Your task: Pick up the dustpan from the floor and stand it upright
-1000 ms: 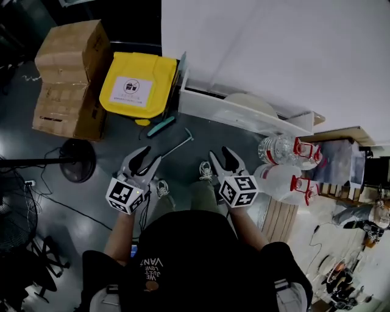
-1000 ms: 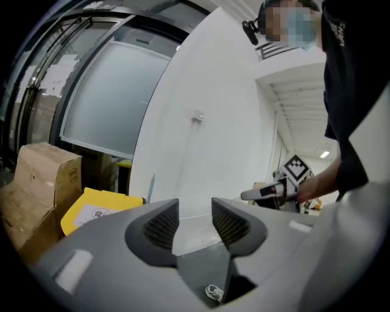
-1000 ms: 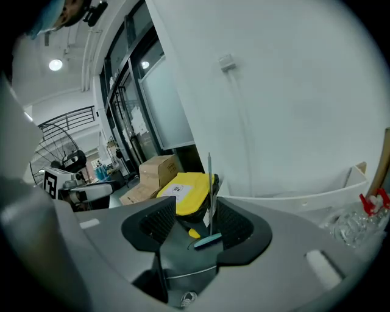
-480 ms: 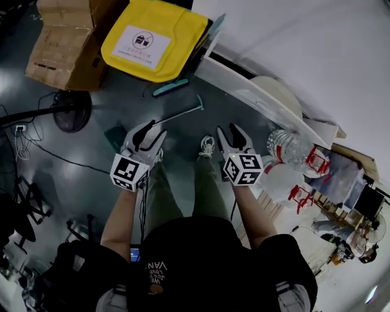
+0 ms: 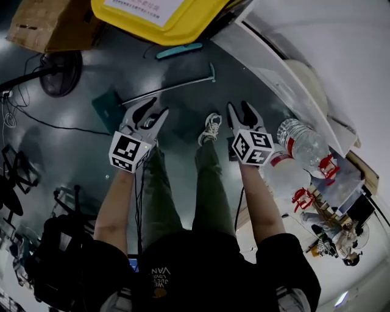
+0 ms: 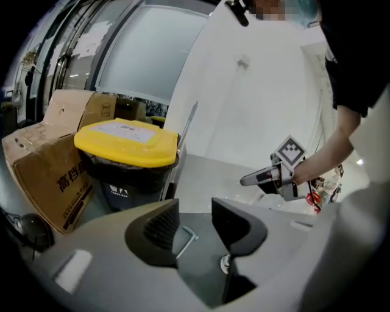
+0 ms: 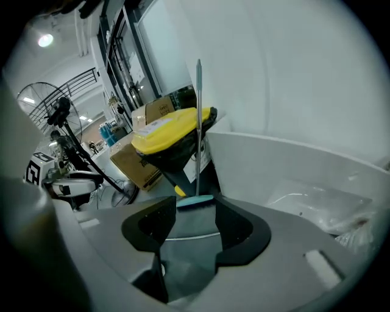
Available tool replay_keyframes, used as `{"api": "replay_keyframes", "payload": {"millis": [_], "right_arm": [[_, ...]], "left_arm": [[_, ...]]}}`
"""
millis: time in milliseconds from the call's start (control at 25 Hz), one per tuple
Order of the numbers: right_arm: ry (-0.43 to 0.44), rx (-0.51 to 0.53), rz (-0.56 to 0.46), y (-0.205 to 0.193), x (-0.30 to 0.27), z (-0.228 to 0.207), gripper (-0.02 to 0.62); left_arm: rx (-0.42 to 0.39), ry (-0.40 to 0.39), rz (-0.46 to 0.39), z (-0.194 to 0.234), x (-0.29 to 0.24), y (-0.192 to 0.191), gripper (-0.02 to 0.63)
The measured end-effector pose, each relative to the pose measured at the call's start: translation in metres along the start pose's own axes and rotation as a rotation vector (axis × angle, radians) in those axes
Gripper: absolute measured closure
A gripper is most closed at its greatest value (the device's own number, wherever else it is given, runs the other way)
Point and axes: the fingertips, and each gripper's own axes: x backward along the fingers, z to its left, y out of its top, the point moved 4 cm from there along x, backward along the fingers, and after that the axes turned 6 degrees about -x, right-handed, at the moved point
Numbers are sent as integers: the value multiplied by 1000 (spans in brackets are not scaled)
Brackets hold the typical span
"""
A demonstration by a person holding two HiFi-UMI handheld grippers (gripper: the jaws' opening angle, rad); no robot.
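On the glossy dark floor [image 5: 85, 70] lies a flat, thin-handled dustpan [image 5: 108, 109].

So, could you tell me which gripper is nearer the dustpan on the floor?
Left. The left gripper hovers by the dustpan, near its pan; the right gripper sits beyond its handle end.

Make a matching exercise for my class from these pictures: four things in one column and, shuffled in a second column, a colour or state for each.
Things:
1. dustpan
2. bin lid
3. left gripper
4. water bottle

Colour or state:
A. yellow
B. jaws apart, holding nothing
C. lying flat, not upright
D. clear plastic with red parts

Pairs: 1-C, 2-A, 3-B, 4-D
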Motion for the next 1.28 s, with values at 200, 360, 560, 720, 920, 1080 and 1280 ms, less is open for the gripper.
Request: {"api": "replay_keyframes", "payload": {"millis": [200, 360, 560, 720, 920, 1080, 1280], "right_arm": [[5, 34, 61, -28, -61, -20, 411], [13, 76, 115, -51, -108, -30, 411], [12, 123, 190, -87, -163, -55, 411], [-23, 136, 239, -116, -201, -81, 411], [-55, 166, 321, -156, -241, -108, 411], [-67, 160, 392, -188, -274, -130, 411], [-101, 125, 415, -211, -315, -155, 411]], "left_arm": [[4, -19, 23, 11, -41, -45, 430], [25, -20, 40, 21, -67, -84, 430], [53, -16, 71, 26, -96, -140, 430], [80, 7, 90, 34, -115, -186, 430], [116, 30, 140, 41, -129, -243, 430], [124, 46, 178, 44, -137, -280, 430], [137, 69, 187, 52, -149, -319, 430]]}}
